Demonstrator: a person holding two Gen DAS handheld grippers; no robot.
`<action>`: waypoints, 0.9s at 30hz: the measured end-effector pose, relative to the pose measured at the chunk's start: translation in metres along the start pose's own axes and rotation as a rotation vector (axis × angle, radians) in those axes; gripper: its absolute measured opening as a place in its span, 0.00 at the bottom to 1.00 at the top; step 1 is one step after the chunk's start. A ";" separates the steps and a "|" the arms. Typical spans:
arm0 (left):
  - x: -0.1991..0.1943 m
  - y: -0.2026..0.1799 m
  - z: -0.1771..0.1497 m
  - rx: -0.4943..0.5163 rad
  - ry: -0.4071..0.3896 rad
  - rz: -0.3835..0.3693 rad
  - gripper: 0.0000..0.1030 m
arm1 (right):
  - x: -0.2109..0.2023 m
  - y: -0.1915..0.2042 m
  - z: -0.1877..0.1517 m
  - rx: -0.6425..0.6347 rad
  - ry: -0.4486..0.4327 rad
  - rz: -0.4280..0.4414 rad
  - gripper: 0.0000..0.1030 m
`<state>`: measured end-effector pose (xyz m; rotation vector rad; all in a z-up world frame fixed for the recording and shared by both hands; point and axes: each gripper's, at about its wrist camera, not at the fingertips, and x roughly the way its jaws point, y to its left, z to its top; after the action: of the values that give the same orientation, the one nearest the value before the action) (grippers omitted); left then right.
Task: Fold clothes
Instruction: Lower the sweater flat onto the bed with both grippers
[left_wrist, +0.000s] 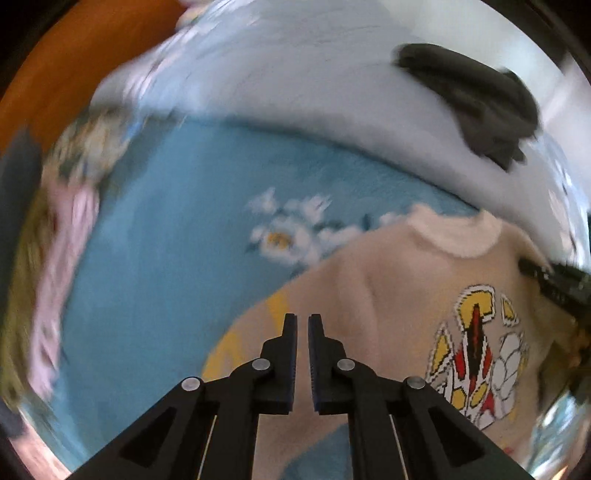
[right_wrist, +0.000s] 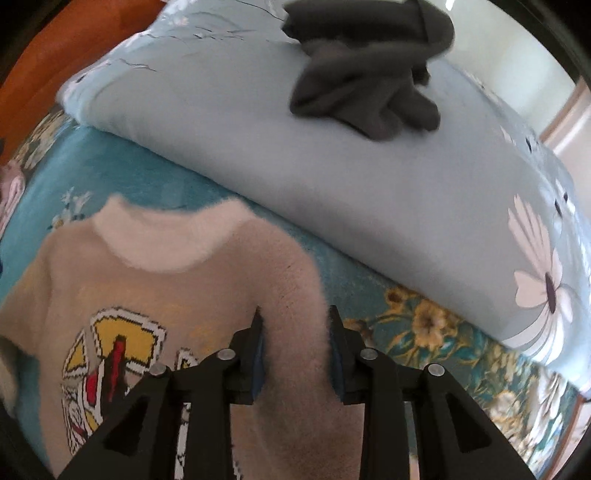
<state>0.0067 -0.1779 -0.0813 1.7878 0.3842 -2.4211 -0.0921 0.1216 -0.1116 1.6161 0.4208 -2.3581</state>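
Observation:
A beige fuzzy sweater (left_wrist: 388, 295) with a white collar and a yellow, red and white graphic lies on the blue bedspread. It also shows in the right wrist view (right_wrist: 177, 291). My left gripper (left_wrist: 303, 321) hovers over the sweater's left part, jaws nearly closed with a thin gap and nothing between them. My right gripper (right_wrist: 295, 317) is at the sweater's right shoulder edge, and a fold of the sweater fills the space between its jaws. The right gripper's black finger shows at the right edge of the left wrist view (left_wrist: 554, 284).
A light blue floral pillow (right_wrist: 332, 177) lies beyond the sweater, with a dark grey garment (right_wrist: 369, 74) bunched on top; both show in the left wrist view, pillow (left_wrist: 295, 85) and garment (left_wrist: 476, 99). An orange headboard (left_wrist: 74, 55) is behind. Pink cloth (left_wrist: 62, 266) lies at left.

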 end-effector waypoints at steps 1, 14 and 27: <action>0.003 0.012 -0.004 -0.059 0.015 -0.009 0.07 | 0.002 -0.001 0.001 0.010 0.006 0.002 0.33; -0.001 0.078 -0.086 -0.383 0.011 -0.176 0.10 | -0.100 -0.066 -0.036 0.248 -0.168 0.098 0.54; -0.010 0.061 -0.106 -0.263 -0.026 -0.285 0.13 | -0.088 -0.179 -0.282 1.061 0.084 0.095 0.54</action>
<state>0.1224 -0.2093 -0.1091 1.6835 0.9646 -2.4236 0.1170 0.3970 -0.1086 2.0079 -1.0558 -2.5674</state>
